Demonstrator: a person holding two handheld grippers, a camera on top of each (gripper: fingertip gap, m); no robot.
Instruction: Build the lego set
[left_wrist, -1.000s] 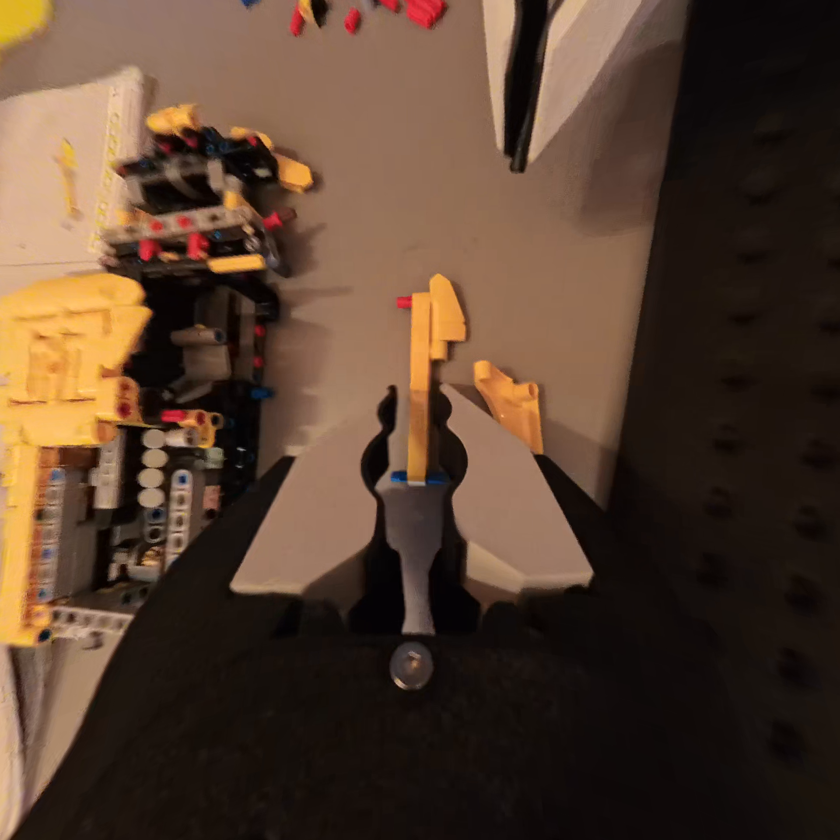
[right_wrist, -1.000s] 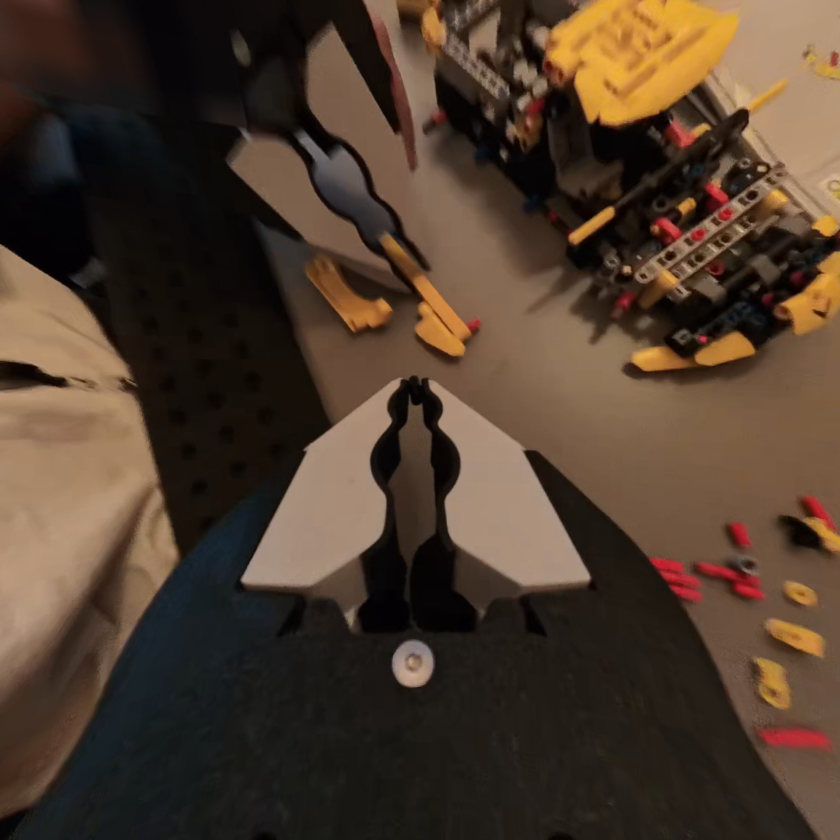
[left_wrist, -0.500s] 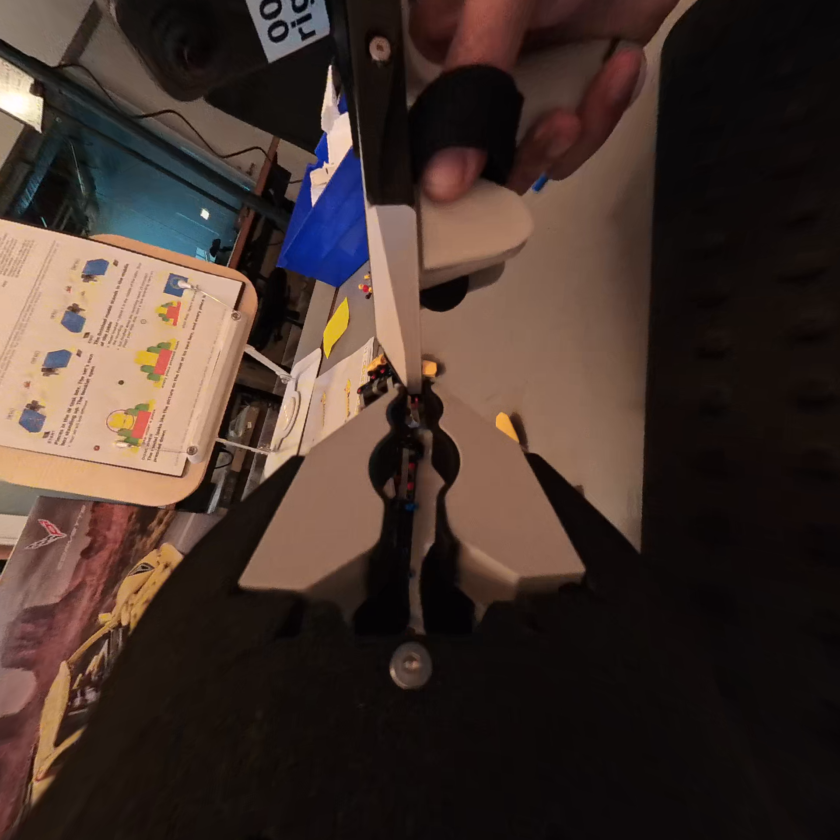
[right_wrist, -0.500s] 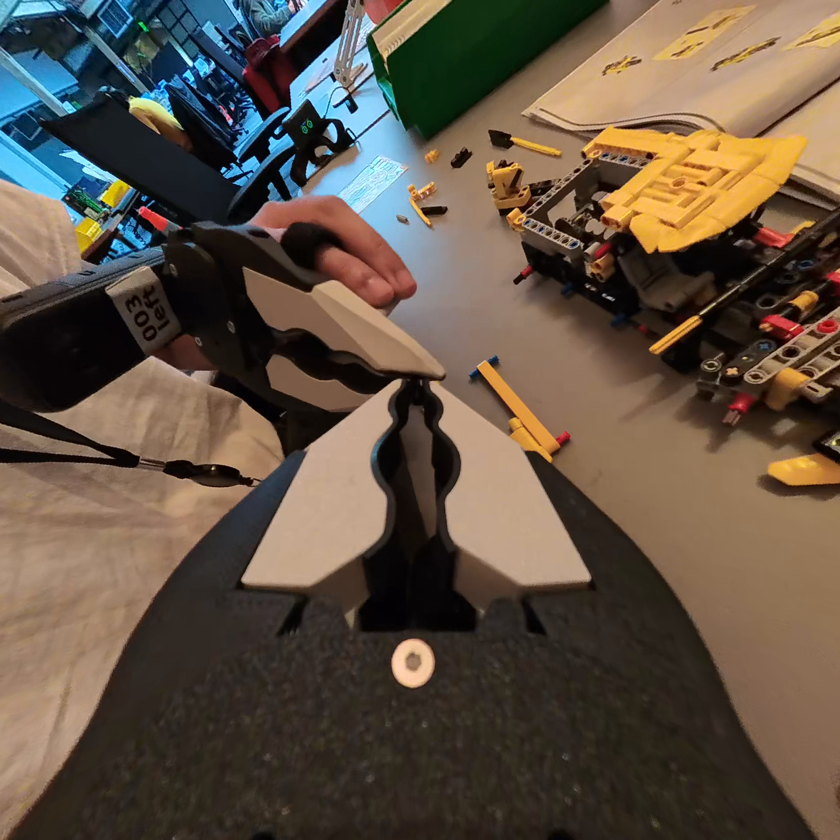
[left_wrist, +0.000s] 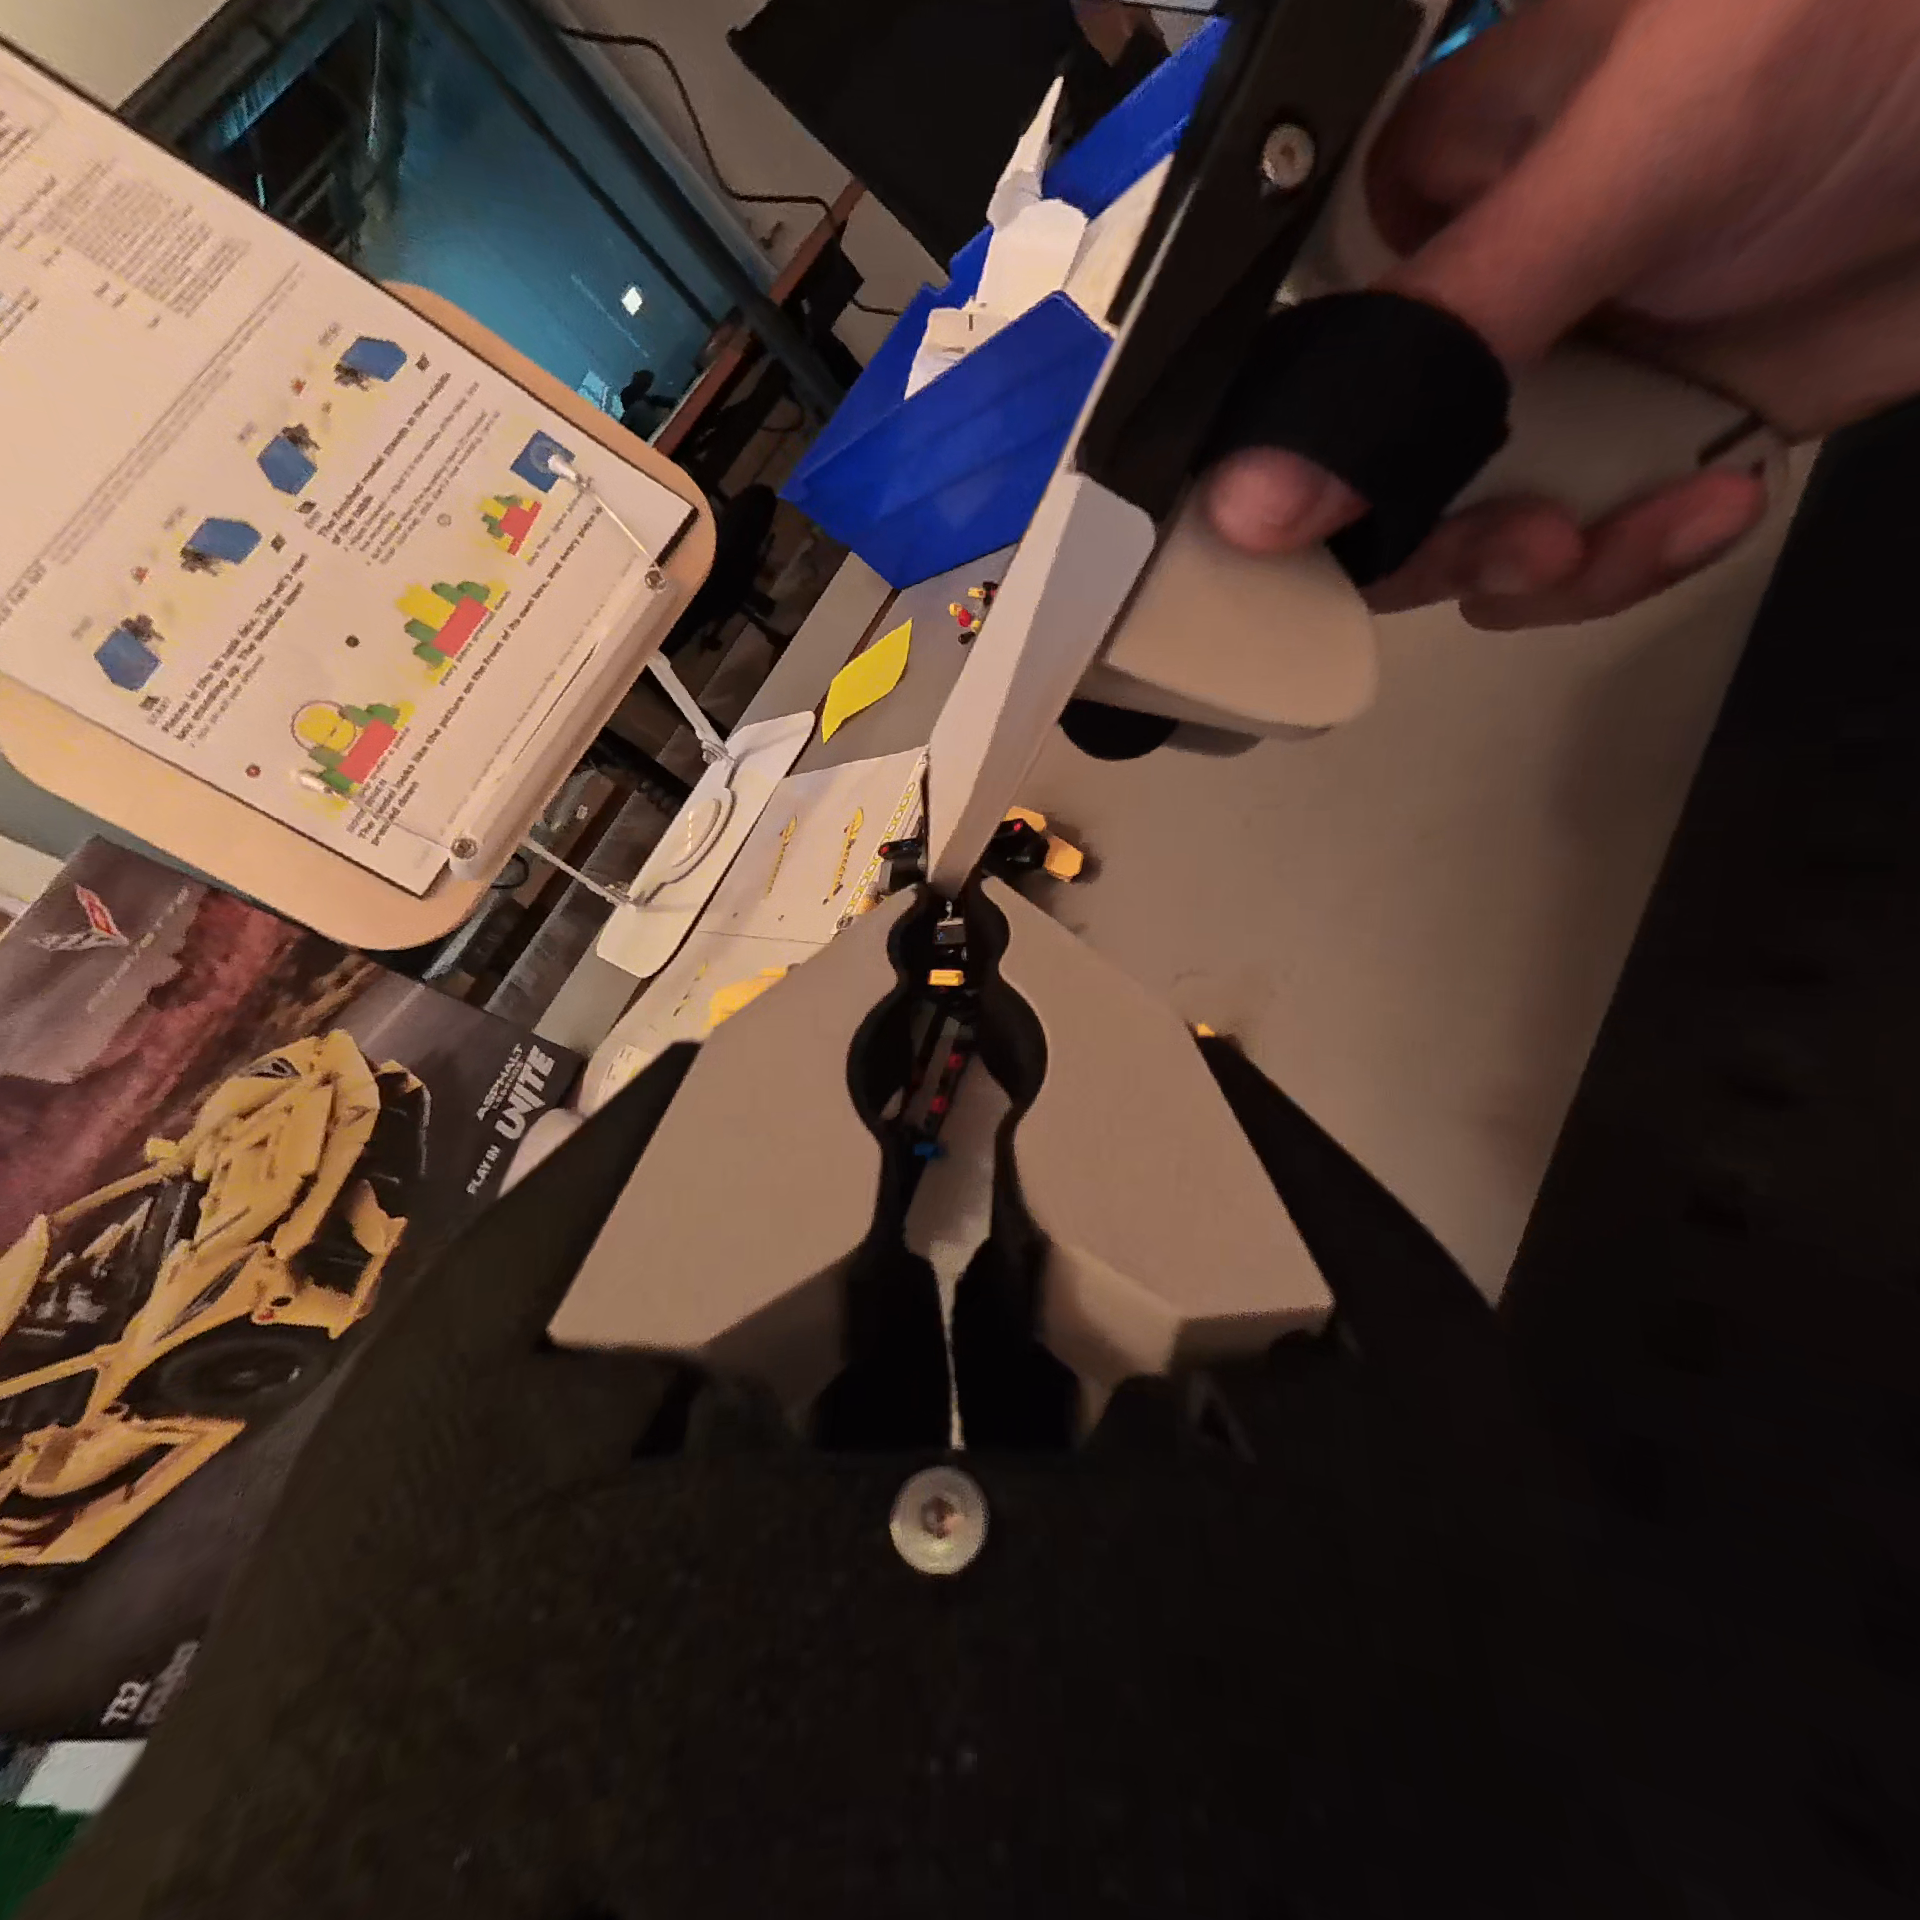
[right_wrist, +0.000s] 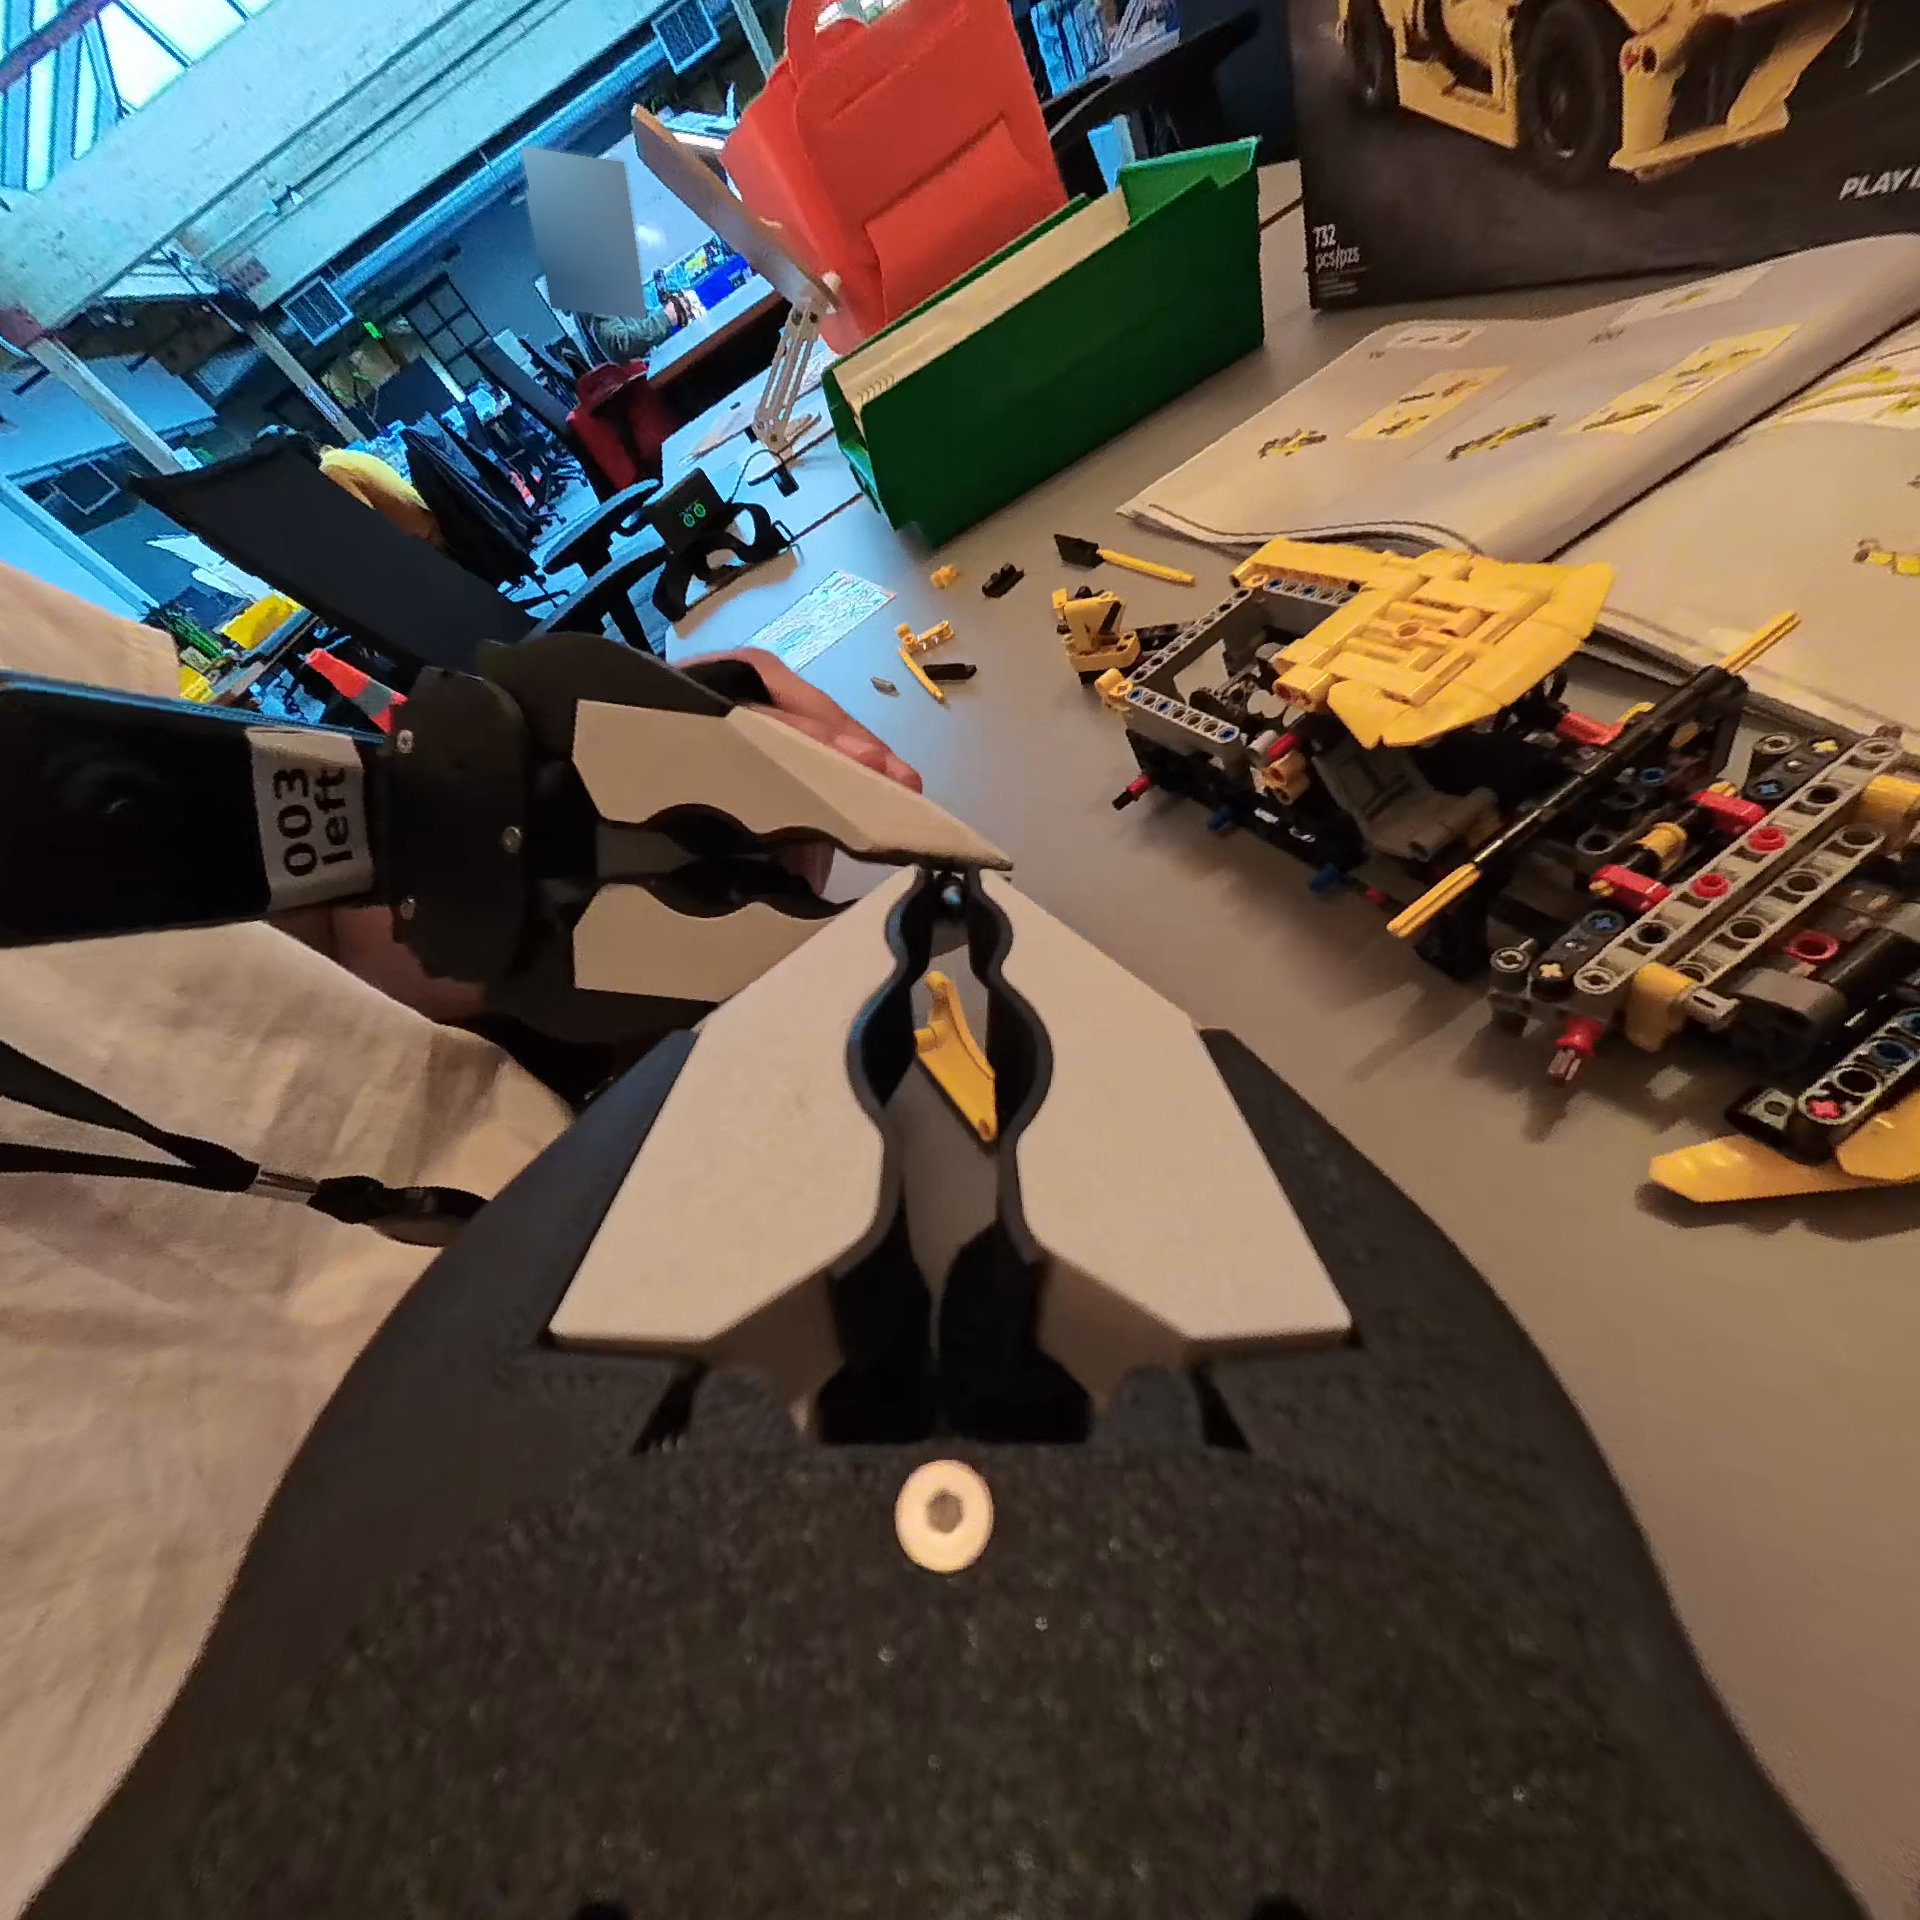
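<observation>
Both grippers off the tabletop, tips meeting in the air

A second ago the left gripper (left_wrist: 943, 914) was clamped on a yellow beam down on the tabletop (right_wrist: 1143, 935). It has since let go, risen and swung round to face the right gripper (right_wrist: 948, 883), which has come up to meet it tip to tip. Both pairs of fingers are together. A small dark bit sits at the right tips; whether it is gripped, I cannot tell. The beam is out of sight now. A curved yellow panel (right_wrist: 951, 1049) lies on the tabletop below, and the model (right_wrist: 1455, 748) sits well apart to the right. Judgement: a small-part handover or alignment, not yet an attachment to the model.
</observation>
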